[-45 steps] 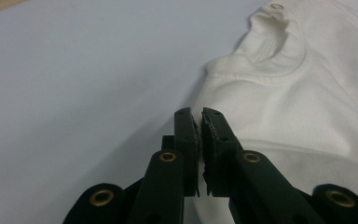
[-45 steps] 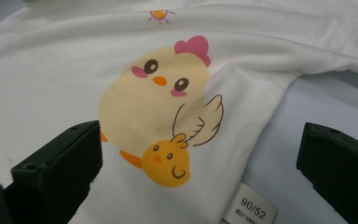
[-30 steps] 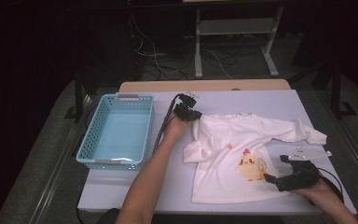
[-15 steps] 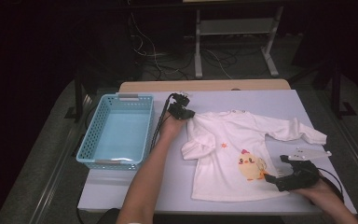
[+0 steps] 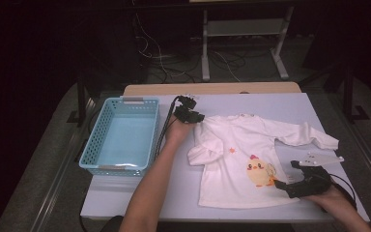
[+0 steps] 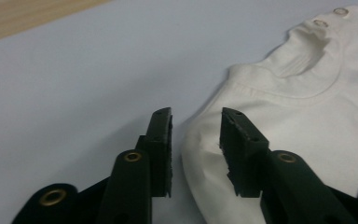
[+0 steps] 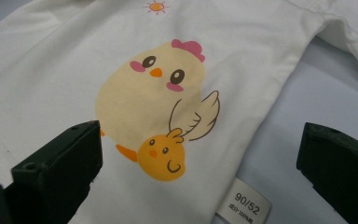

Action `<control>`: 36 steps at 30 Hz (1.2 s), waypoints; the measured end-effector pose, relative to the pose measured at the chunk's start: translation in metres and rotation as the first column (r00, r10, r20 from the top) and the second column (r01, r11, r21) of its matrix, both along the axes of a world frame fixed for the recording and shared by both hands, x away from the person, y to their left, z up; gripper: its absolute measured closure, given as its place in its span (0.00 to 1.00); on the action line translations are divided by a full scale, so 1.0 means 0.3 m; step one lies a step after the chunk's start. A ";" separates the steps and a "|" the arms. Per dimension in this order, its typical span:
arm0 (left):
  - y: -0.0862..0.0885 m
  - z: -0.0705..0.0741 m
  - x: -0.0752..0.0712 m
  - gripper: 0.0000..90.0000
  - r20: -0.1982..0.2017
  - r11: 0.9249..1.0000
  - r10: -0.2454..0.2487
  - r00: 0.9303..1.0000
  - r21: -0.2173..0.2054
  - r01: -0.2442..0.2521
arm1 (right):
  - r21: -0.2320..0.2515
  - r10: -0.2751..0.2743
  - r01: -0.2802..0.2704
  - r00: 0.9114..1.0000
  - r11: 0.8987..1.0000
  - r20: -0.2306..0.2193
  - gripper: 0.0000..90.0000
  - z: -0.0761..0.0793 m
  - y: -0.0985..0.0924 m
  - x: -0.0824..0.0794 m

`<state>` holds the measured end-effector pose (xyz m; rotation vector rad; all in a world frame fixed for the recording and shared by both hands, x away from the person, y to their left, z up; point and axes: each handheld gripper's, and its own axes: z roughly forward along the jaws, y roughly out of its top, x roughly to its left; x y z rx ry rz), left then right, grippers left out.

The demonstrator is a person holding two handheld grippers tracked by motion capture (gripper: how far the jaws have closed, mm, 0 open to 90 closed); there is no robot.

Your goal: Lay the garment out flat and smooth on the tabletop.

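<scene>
On the table (image 5: pixel 140 193), the shirt's (image 5: pixel 236 159) shoulder edge lies between the left gripper's (image 6: pixel 196 140) just-parted fingers (image 6: pixel 161 140).

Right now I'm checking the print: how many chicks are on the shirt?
2. A big chick sits mid-front of the white shirt; a small orange chick sits just below it, by the size tag.
</scene>
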<state>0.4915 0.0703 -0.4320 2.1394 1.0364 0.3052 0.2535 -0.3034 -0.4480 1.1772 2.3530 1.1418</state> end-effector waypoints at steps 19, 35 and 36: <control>-0.003 0.047 -0.202 0.54 0.012 0.998 -0.066 0.998 -0.020 0.066 | -0.005 0.006 -0.006 1.000 1.000 -0.002 0.00 0.000 0.003 0.001; 0.047 0.038 -0.373 0.62 0.004 0.991 -0.125 0.992 -0.038 0.125 | -0.007 0.007 -0.007 1.000 1.000 -0.004 0.00 0.000 0.005 0.000; 0.055 0.031 -0.378 0.62 0.001 0.992 -0.120 0.993 -0.036 0.120 | -0.007 0.008 -0.008 1.000 1.000 -0.003 0.00 0.000 0.006 0.000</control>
